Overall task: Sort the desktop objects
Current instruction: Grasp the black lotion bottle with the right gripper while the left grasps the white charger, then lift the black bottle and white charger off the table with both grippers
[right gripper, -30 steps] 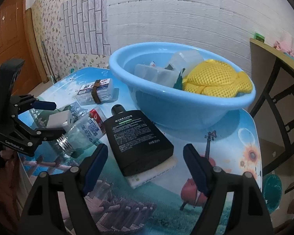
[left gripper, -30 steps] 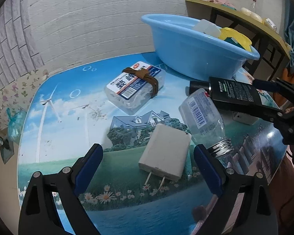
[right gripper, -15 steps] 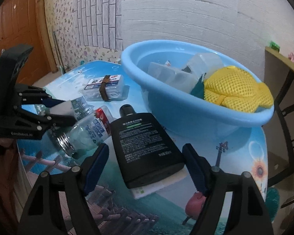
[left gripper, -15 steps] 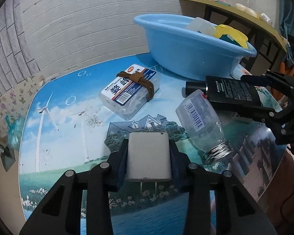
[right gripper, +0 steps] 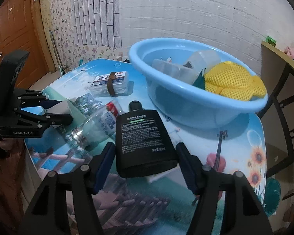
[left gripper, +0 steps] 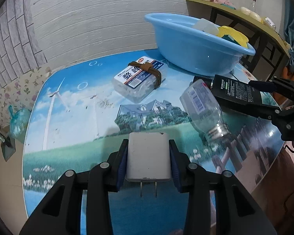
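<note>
Since a second ago the left claw (left gripper: 148,157) has clamped onto the white charger (left gripper: 148,155), near on the table (left gripper: 74,121), prongs toward the camera. Right claw (right gripper: 145,161) is closing around the black bottle (right gripper: 143,141), pads not yet pressing. Rigid and probably light, it looks slick; gripping its flat sides seems best. Blue basin (right gripper: 194,107) waits far right.

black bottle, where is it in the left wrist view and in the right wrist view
Left wrist view: the black bottle lies at the right edge, between the right gripper's closing fingers.
Right wrist view: it lies at bottom centre, cap pointing away, between this gripper's fingers.
Shared landmark: the blue basin, just beyond the bottle in both.
</note>
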The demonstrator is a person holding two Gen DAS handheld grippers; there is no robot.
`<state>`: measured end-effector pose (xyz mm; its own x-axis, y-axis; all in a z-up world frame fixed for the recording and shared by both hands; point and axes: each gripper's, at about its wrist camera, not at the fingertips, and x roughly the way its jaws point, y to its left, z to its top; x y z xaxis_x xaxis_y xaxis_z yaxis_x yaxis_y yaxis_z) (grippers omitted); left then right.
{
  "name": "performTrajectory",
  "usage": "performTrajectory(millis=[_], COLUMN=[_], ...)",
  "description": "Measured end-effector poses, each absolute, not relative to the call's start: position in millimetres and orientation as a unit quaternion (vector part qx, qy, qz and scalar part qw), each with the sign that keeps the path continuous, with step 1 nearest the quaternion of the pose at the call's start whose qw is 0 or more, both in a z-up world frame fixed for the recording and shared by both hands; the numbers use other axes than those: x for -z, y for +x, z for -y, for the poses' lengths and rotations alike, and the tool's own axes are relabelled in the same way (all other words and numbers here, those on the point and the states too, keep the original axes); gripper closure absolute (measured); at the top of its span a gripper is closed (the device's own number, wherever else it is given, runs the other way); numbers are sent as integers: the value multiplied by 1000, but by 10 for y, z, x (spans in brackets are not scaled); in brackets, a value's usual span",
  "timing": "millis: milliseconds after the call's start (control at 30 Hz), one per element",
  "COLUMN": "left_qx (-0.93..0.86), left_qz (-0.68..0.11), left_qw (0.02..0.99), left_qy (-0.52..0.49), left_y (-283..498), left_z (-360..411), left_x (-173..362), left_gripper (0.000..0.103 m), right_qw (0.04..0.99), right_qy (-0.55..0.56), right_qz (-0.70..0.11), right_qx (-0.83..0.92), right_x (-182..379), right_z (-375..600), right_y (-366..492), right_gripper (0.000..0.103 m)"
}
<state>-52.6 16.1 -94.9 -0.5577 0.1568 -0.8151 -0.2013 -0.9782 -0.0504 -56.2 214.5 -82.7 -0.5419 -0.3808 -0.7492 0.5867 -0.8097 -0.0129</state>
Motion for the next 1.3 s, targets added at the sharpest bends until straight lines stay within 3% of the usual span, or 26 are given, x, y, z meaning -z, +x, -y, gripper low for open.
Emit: performTrajectory(millis=[1133, 1300], left_qx=[-892, -890], left_qz=[-12, 4], left_qw=[53, 59], left_qy=[-448, -452], left_y=[37, 55], left_z=[-163, -143], left_x=[960, 961], left_gripper=[64, 52], right_qw=[246, 249], right_qy=[436, 434], right_qz=[-141, -131], right_qx=[854, 856], right_x=[957, 958], right_z=[-2100, -2116], right_y=[240, 227], right_gripper=[41, 40])
